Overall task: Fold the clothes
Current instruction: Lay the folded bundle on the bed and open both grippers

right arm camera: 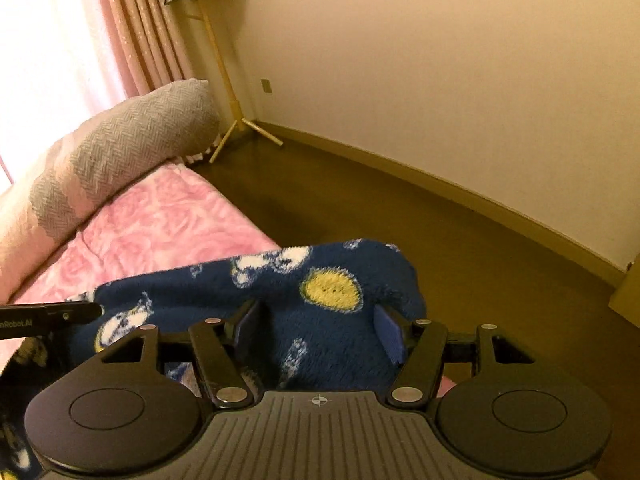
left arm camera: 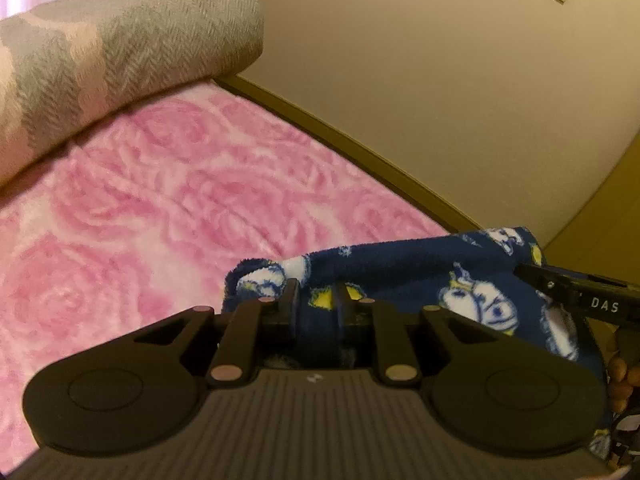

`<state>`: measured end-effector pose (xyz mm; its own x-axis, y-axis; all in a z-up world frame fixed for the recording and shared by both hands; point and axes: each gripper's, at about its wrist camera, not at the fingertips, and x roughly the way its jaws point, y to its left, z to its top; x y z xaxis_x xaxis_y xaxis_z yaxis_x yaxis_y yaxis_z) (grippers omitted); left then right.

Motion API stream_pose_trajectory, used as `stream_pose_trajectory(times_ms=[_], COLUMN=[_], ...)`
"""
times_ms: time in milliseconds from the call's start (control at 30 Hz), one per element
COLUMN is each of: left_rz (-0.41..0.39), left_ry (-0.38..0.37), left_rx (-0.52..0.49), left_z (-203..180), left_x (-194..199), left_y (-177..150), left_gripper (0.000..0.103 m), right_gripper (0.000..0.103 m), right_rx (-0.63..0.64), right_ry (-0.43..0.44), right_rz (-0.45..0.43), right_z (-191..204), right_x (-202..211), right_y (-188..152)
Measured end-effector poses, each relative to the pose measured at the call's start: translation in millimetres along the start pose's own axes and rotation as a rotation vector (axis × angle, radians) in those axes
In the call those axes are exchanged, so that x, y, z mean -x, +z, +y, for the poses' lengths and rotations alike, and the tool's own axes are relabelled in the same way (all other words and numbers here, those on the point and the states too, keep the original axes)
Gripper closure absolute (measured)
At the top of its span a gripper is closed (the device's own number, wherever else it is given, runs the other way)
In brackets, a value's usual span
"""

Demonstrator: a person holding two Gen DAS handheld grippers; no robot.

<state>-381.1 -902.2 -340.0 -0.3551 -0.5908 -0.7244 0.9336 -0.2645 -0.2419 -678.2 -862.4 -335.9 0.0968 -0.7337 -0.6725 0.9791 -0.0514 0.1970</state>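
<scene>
A fluffy navy garment (left arm camera: 420, 276) with white figures and yellow circles hangs stretched between my two grippers above a pink bed. My left gripper (left arm camera: 316, 300) is shut on a bunched fold of it, fingers close together. In the right wrist view the same garment (right arm camera: 304, 312) fills the gap of my right gripper (right arm camera: 320, 332), whose fingers stand wide apart around a thick bunch of cloth. The right gripper's side shows in the left wrist view (left arm camera: 592, 300); the left gripper's side shows in the right wrist view (right arm camera: 48, 316).
A pink rose-patterned blanket (left arm camera: 160, 220) covers the bed. A rolled grey and pink quilt (left arm camera: 100, 64) lies at its far end. The bed edge (left arm camera: 360, 148) runs beside a cream wall. Brown floor (right arm camera: 440, 240), a wooden stand (right arm camera: 236, 112) and pink curtains (right arm camera: 140, 28) are beyond.
</scene>
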Motion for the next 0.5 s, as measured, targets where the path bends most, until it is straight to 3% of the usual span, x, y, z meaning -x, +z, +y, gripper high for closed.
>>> stream_pose_trajectory(times_ms=[133, 300, 400, 500], left_rz=[-0.039, -0.005, 0.0, 0.009], left_ry=[0.022, 0.063, 0.09, 0.073], left_rx=[-0.041, -0.091, -0.07, -0.005], left_z=[-5.4, -3.2, 3.4, 12.0], left_x=[40.1, 51.7, 61.5, 78.9], left_y=[-9.2, -39.8, -58.6, -74.2], left_gripper=[0.089, 0.089, 0.087, 0.086], right_gripper=[0.042, 0.042, 0.042, 0.042], right_rx=[0.019, 0.121, 0.213, 0.208], right_ry=[0.006, 0.003, -0.035, -0.048], right_rz=[-0.018, 0.023, 0.033, 0.058], right_z=[9.7, 27.9, 28.3, 18.8], right_x=[41.5, 67.3, 78.7, 94.1], right_y=[-8.5, -41.7, -66.6, -76.5])
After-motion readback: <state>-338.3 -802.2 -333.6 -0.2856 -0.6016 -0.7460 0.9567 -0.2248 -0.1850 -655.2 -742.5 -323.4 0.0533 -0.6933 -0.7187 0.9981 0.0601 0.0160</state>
